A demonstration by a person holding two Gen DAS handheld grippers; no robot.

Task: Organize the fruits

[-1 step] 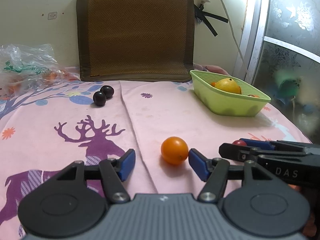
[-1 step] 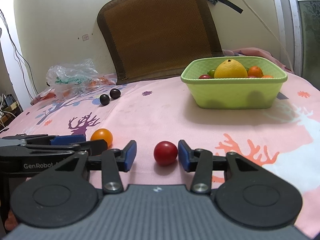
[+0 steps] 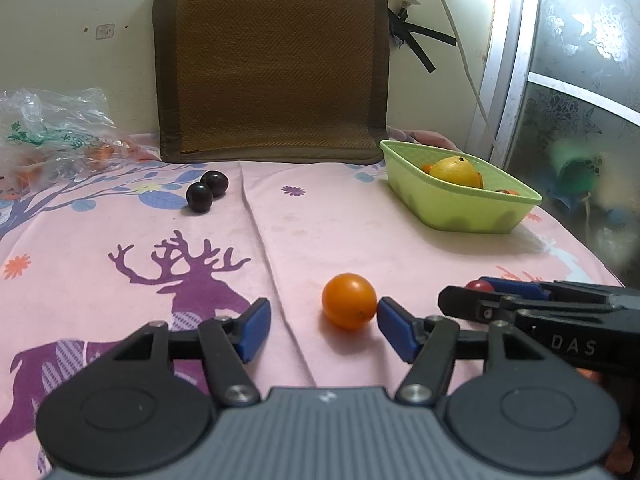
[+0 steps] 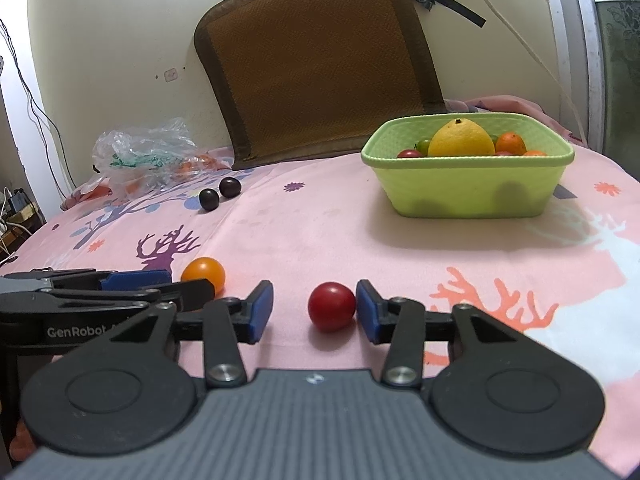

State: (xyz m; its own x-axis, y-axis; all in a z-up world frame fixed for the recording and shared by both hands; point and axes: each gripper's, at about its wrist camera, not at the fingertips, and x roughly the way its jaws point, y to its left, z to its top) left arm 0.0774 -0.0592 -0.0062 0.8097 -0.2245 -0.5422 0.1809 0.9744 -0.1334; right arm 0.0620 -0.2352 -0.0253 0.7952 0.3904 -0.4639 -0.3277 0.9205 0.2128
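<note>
Nothing is seen to have changed from the earlier frames. Left gripper [image 3: 323,322] jaws are spread around the orange fruit [image 3: 349,301], whose right side touches the right pad, while right gripper [image 4: 315,311] jaws are spread around the red fruit [image 4: 331,306], likewise against the right pad. Both fruits rest on the pink cloth [image 4: 320,224], well apart from the green basket [image 4: 468,190].

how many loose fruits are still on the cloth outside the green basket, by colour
orange: 1, the orange fruit between the left gripper's fingers
red: 1, the red fruit between the right gripper's fingers
dark purple: 2, the plums side by side farther back
total: 4
</note>
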